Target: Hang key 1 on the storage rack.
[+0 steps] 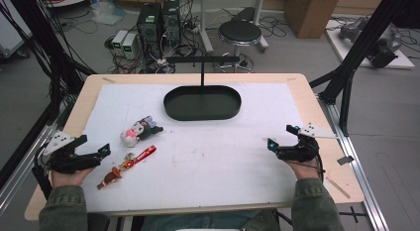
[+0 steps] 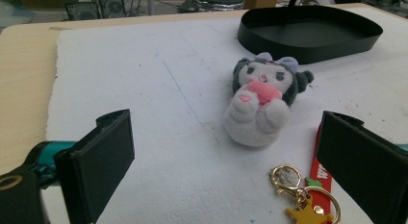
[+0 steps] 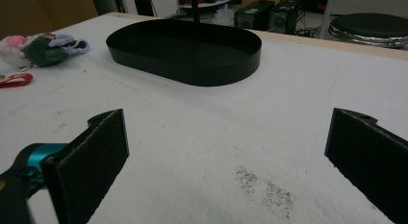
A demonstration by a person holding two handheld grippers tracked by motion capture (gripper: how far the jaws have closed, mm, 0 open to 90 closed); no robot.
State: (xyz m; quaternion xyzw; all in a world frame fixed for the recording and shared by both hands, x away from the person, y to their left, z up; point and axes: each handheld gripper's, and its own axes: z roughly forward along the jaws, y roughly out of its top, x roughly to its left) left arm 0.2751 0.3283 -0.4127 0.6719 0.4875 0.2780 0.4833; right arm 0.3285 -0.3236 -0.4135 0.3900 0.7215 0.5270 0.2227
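Forearms, high view: two sleeved arms are coming in from the bottom edge, each hand holding a gripper over the white mat point(image 1: 213, 156).
Left gripper point(image 1: 94, 152): it is resting at the mat's left edge, jaws standing apart and holding nothing.
Right gripper point(image 1: 282, 137): it is sitting near the mat's right edge, jaws likewise spread and gripping nothing.
Plush toy point(image 1: 140, 130): it is lying on the mat just ahead of the left gripper, well apart from the right one.
Red keychain strap point(image 1: 143, 153): it is lying just beside the plush toy, on its near side, with a small brown charm point(image 1: 110, 178) at its near end.
Black tray point(image 1: 202, 102): it is standing at the far middle of the mat, a thin post rising behind it.
Left gripper view: the plush toy point(image 2: 262, 101) is lying between the wide-open jaws but farther off, untouched; a gold clasp point(image 2: 285, 177) and the red strap point(image 2: 318, 168) are lying near the right-hand jaw.
Right gripper view: bare mat is showing between the spread jaws, the black tray point(image 3: 192, 53) is standing ahead, and the plush toy point(image 3: 41, 48) is lying far left.
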